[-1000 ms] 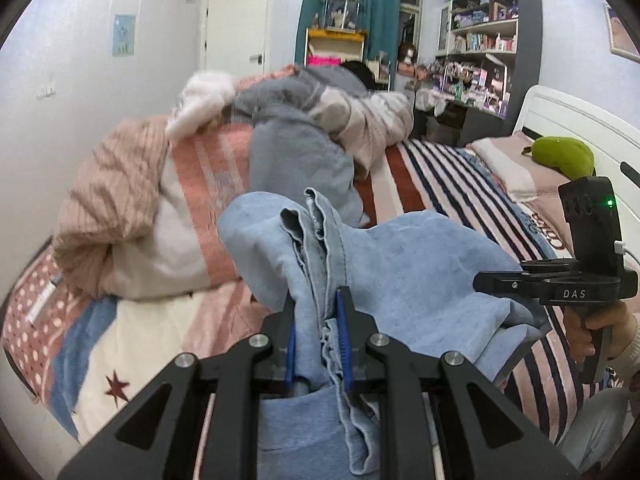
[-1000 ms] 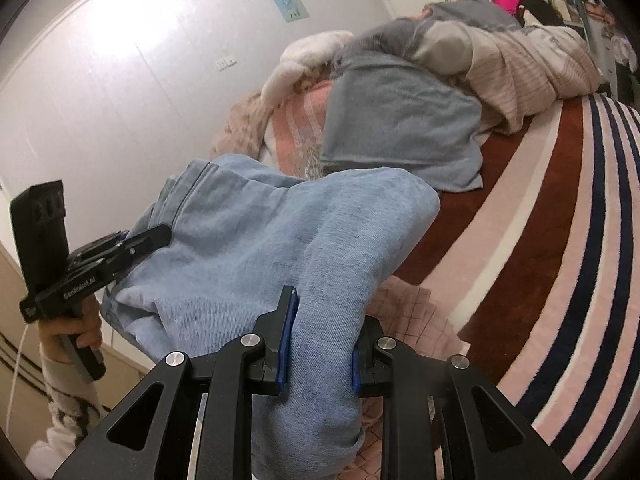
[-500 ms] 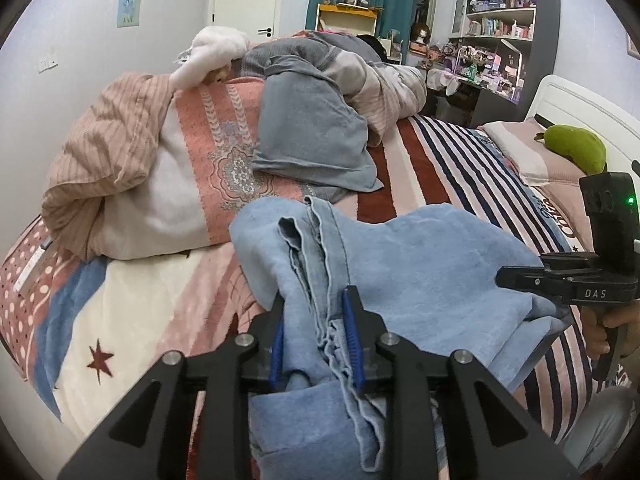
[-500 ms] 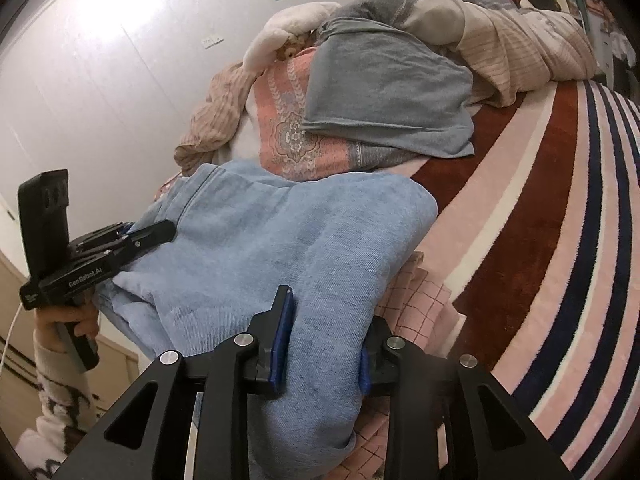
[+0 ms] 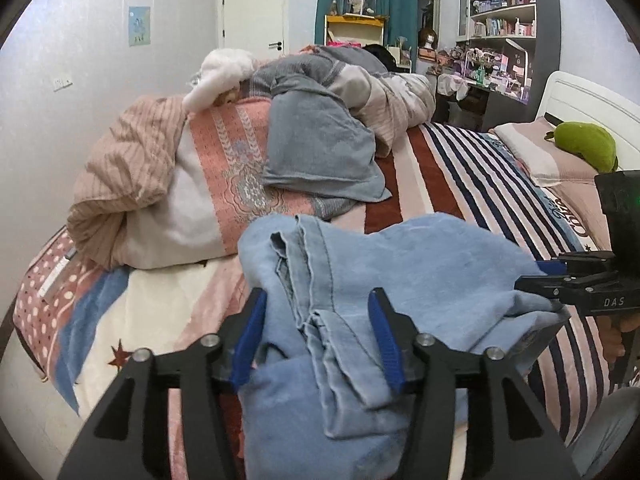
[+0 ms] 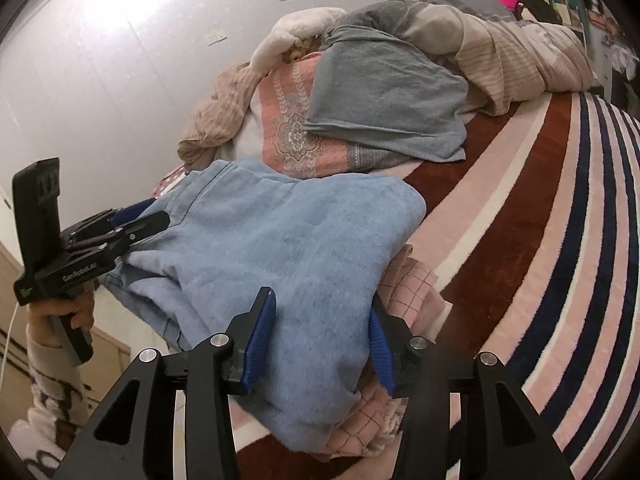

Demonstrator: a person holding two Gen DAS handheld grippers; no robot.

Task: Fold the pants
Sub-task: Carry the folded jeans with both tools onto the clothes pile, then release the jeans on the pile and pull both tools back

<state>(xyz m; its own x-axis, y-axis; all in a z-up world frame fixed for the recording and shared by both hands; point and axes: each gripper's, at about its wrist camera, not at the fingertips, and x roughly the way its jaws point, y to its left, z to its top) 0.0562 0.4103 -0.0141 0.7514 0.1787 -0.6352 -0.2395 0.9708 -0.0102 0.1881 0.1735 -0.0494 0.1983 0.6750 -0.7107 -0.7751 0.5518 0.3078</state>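
Light blue denim pants (image 5: 404,276) lie folded in a thick bundle on the striped bed, resting on a pink checked cloth (image 6: 412,292). My left gripper (image 5: 316,312) is open, its blue pads spread on either side of the bunched hem end. My right gripper (image 6: 322,312) is open too, jaws spread around the other end of the bundle (image 6: 280,240). Each gripper shows in the other's view: the right one (image 5: 560,276) at the pants' right edge, the left one (image 6: 132,220) at their left edge.
A heap of bedding with a grey garment (image 5: 320,152) and a pink patterned quilt (image 5: 232,176) lies behind the pants. A green plush (image 5: 584,144) sits on the pillow at right. The wall (image 6: 120,60) runs along the bed's left side.
Both grippers have opened and let go of the pants, which have come down from a raised hold and now rest on the bed.
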